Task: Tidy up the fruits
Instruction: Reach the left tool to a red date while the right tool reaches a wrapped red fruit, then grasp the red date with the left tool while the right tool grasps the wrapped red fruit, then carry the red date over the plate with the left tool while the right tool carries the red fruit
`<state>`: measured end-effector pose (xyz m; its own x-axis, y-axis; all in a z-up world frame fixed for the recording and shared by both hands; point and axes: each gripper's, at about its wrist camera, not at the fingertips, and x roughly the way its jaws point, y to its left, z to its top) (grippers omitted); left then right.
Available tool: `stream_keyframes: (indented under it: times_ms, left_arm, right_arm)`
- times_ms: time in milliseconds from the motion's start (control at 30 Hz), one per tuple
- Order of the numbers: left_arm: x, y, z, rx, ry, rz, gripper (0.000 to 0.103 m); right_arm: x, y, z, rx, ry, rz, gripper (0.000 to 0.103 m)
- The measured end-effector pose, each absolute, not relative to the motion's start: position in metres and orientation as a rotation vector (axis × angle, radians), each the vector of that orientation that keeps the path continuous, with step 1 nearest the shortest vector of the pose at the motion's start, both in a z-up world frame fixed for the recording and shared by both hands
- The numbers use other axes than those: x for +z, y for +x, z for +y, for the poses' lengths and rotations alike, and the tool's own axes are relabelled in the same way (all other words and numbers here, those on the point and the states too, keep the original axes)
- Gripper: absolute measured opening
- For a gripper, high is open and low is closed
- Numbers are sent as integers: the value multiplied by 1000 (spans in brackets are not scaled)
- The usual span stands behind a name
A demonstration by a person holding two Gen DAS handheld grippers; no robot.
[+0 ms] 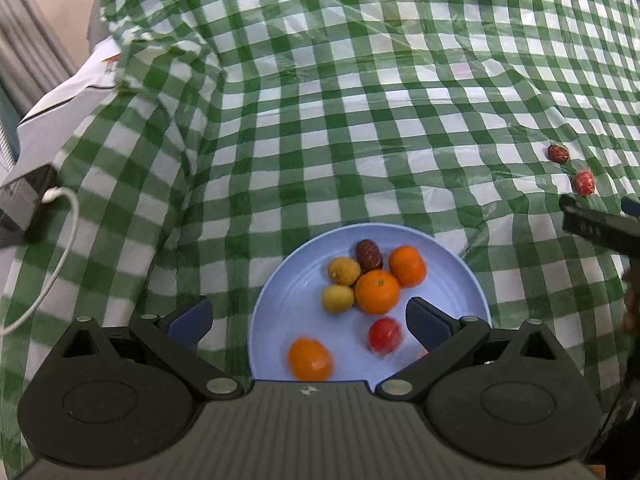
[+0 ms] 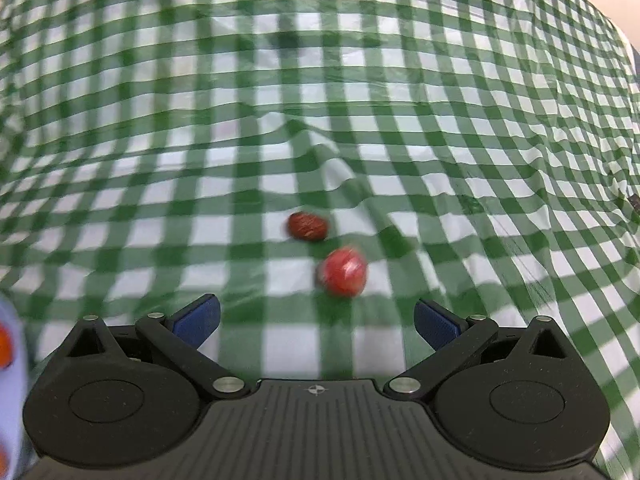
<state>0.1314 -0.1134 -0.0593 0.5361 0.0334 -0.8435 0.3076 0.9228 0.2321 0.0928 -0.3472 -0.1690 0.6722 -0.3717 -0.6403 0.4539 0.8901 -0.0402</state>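
Note:
A light blue plate (image 1: 452, 264) holds several fruits: three oranges, one near the front (image 1: 310, 359), two yellow fruits (image 1: 344, 271), a brown date (image 1: 369, 255) and a red fruit (image 1: 384, 335). My left gripper (image 1: 309, 321) is open and empty above the plate's near side. On the cloth, a red date (image 2: 308, 226) and a red round fruit (image 2: 344, 272) lie apart from the plate; they also show in the left wrist view (image 1: 558, 153) (image 1: 584, 182). My right gripper (image 2: 316, 320) is open and empty just short of the red fruit; it also shows at the right edge of the left wrist view (image 1: 600, 224).
A green and white checked cloth (image 1: 360, 120) covers the table, wrinkled in places. At the left edge lie a dark box (image 1: 24, 200) with a white cable (image 1: 60, 248) and a white box (image 1: 72, 108). The plate's edge (image 2: 10, 344) shows at the far left of the right wrist view.

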Motion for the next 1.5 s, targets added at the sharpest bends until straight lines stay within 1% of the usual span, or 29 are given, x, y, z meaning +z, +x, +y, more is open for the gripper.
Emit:
stream_keyframes:
  times_ms: [133, 167, 200, 233, 267, 300, 367, 400, 567, 700, 800, 867, 933, 1033, 1067, 1100, 1133, 1167, 1333, 1500]
  left_arm:
    - [-61, 144, -137, -194, 374, 1002, 103]
    - [-61, 147, -145, -205, 378, 996, 103]
    - [-62, 149, -152, -216, 383, 991, 103]
    - [-64, 153, -162, -236, 389, 985, 103]
    - [-65, 157, -172, -256, 394, 978, 103]
    - [-65, 160, -181, -274, 396, 969, 103]
    - [-67, 169, -205, -327, 400, 939, 103]
    - [-69, 174, -218, -358, 400, 919, 103]
    - [-85, 201, -295, -535, 423, 833, 103]
    - [-113, 222, -350, -656, 462, 848, 102]
    - [-136, 228, -376, -719, 505, 882, 95]
    - [-152, 227, -389, -760, 546, 904, 86]
    - [-162, 226, -396, -778, 571, 908, 83]
    - [-170, 228, -402, -799, 555, 919, 71]
    - [-169, 228, -401, -800, 532, 913, 60]
    - [-168, 230, -401, -802, 519, 909, 53]
    - [-167, 230, -401, -804, 513, 905, 37]
    - [-166, 231, -400, -805, 507, 908, 35]
    - [-146, 225, -383, -751, 477, 896, 35]
    - [-102, 208, -325, -649, 404, 867, 35]
  right_arm:
    - [-181, 108, -373, -525, 136, 688, 102]
    - [-182, 107, -379, -533, 144, 685, 98]
    - [-184, 107, -383, -541, 146, 683, 86]
    - [-185, 107, -385, -552, 147, 681, 78]
    - [-186, 105, -388, -542, 164, 665, 66]
    - [-185, 101, -389, -539, 180, 645, 47]
    - [-185, 97, -388, -551, 150, 637, 35]
    - [-186, 94, -389, -555, 140, 632, 32]
    - [-185, 83, -415, -659, 188, 633, 32]
    - [-185, 76, -435, -721, 223, 618, 32]
    - [-185, 74, -443, -731, 239, 607, 32]
    - [-185, 74, -448, -729, 249, 602, 32]
    - [-184, 75, -452, -728, 258, 601, 32]
    - [-184, 75, -455, -733, 265, 595, 32]
    - [-184, 76, -455, -734, 266, 595, 32]
    - [-185, 77, -456, -735, 267, 596, 32]
    - [-186, 77, -456, -738, 266, 595, 32]
    - [-186, 77, -456, -738, 263, 593, 32]
    - [-181, 73, -452, -757, 230, 526, 31]
    - [-165, 66, -442, -799, 143, 441, 31]
